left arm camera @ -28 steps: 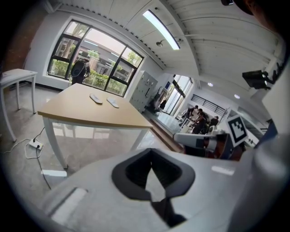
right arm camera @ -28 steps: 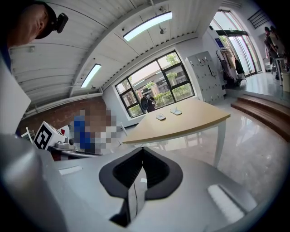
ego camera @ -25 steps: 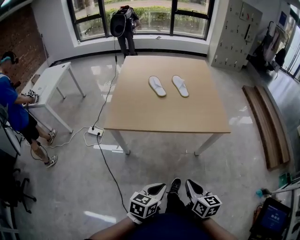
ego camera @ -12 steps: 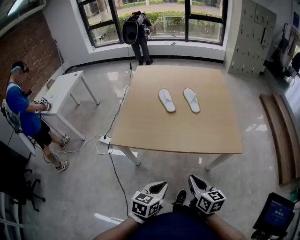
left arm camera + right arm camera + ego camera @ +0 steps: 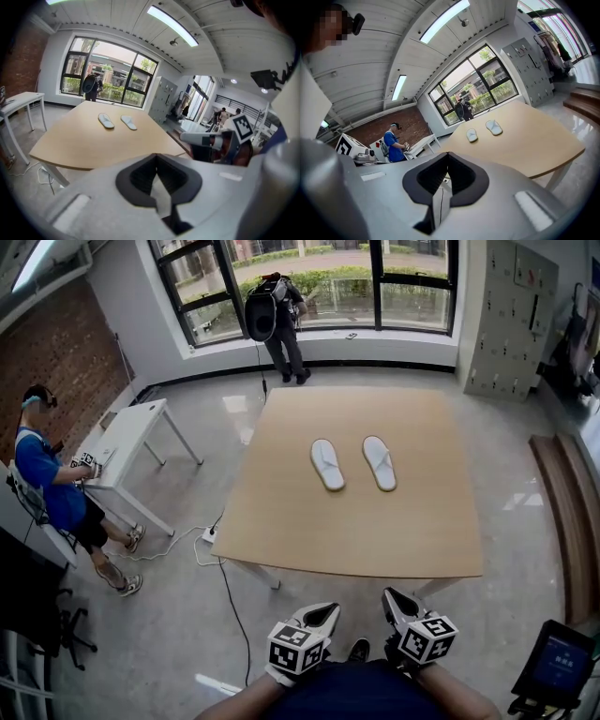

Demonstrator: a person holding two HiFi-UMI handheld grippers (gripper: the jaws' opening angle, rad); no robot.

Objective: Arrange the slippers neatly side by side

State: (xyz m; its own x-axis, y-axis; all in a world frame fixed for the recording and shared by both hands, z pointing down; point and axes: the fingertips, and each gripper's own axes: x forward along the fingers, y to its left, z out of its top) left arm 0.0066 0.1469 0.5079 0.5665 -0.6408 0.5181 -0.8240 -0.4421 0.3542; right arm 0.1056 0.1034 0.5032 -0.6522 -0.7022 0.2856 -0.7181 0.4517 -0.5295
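Two white slippers lie soles down, side by side with a gap between them, near the middle of the wooden table (image 5: pixel 281 521): the left slipper (image 5: pixel 327 464) and the right slipper (image 5: pixel 379 462). Both show small and far off in the left gripper view (image 5: pixel 106 121) (image 5: pixel 128 123) and in the right gripper view (image 5: pixel 471 135) (image 5: pixel 493 126). My left gripper (image 5: pixel 319 615) and right gripper (image 5: pixel 394 601) are held low against my body, well short of the table's near edge. Both are shut and hold nothing.
A person in blue (image 5: pixel 47 474) stands by a small white table (image 5: pixel 127 442) at the left. Another person with a backpack (image 5: pixel 277 310) faces the window. A power strip and cable (image 5: pixel 208 535) lie on the floor. A wooden bench (image 5: pixel 562 512) runs along the right.
The view has moved toward the table and swung slightly, so the table looks larger. Both grippers stay low and shut. The slippers have not moved on the table.
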